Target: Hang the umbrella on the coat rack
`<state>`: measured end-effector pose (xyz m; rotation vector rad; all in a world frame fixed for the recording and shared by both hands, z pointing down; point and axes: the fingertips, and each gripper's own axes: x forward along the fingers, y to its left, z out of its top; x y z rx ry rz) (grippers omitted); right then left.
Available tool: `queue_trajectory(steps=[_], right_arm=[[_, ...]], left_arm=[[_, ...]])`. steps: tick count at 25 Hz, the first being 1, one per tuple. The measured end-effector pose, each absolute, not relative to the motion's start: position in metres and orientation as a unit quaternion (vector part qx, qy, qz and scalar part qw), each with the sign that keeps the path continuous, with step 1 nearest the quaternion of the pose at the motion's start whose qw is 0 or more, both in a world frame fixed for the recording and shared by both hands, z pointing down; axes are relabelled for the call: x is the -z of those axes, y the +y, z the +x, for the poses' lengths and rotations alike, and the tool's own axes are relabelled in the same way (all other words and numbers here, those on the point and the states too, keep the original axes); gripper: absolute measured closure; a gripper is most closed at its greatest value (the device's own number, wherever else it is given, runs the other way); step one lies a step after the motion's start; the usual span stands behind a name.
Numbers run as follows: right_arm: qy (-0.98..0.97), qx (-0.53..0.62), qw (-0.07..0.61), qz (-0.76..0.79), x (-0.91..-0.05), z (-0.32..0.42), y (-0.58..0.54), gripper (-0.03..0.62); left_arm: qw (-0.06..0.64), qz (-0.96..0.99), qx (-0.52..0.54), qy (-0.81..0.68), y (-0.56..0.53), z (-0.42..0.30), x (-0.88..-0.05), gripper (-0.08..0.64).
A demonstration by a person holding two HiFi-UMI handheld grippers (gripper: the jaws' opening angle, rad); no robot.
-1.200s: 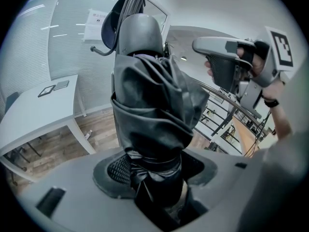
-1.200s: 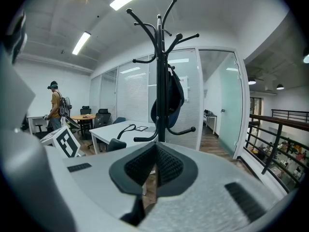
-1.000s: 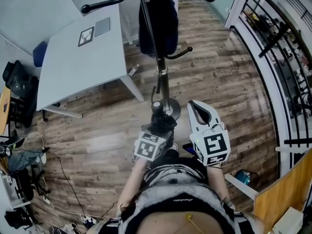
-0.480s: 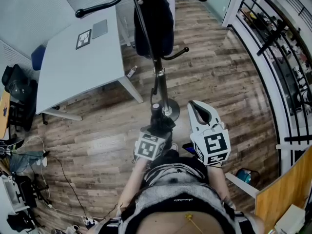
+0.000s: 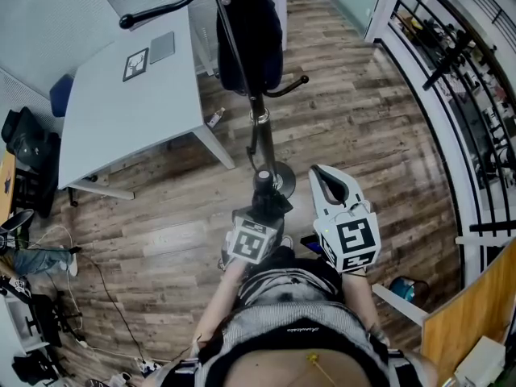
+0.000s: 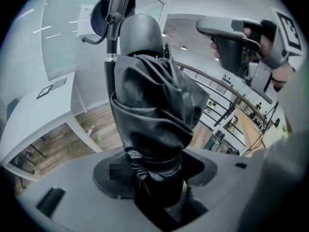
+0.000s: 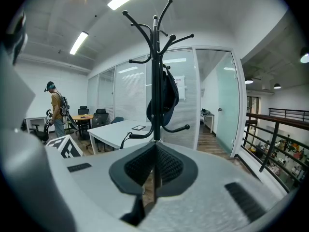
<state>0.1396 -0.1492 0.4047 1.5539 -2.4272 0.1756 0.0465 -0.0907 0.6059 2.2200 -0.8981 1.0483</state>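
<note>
A folded black umbrella (image 6: 149, 110) stands upright between the jaws of my left gripper (image 6: 154, 178), which is shut on its lower end. In the head view the left gripper (image 5: 260, 210) sits just in front of the person's body, with the umbrella (image 5: 263, 185) tip pointing toward the coat rack's round base. The black coat rack (image 5: 256, 123) stands directly ahead, a dark bag (image 5: 250, 39) hanging on it and curved hooks free. My right gripper (image 5: 326, 185) hovers beside the left, shut and empty. The right gripper view shows the coat rack (image 7: 155, 81) straight ahead.
A white table (image 5: 129, 95) stands left of the rack with a tablet on it. A black railing (image 5: 451, 71) runs along the right. Cables and bags litter the floor at far left. A person (image 7: 55, 112) stands far off by another table.
The view has crept slightly toward the coat rack; the left gripper with the umbrella has edged a little forward. The right gripper has hardly moved.
</note>
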Motion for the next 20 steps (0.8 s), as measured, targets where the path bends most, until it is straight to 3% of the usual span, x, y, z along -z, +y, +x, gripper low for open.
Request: queue_trajectory(steps=[20], right_arm=[[-0.845, -0.058, 0.126, 0.517, -0.408, 0.152, -0.148, 0.589]], left_arm=[[0.246, 0.823, -0.402, -0.319, -0.098, 0.073, -0.596, 0.311]])
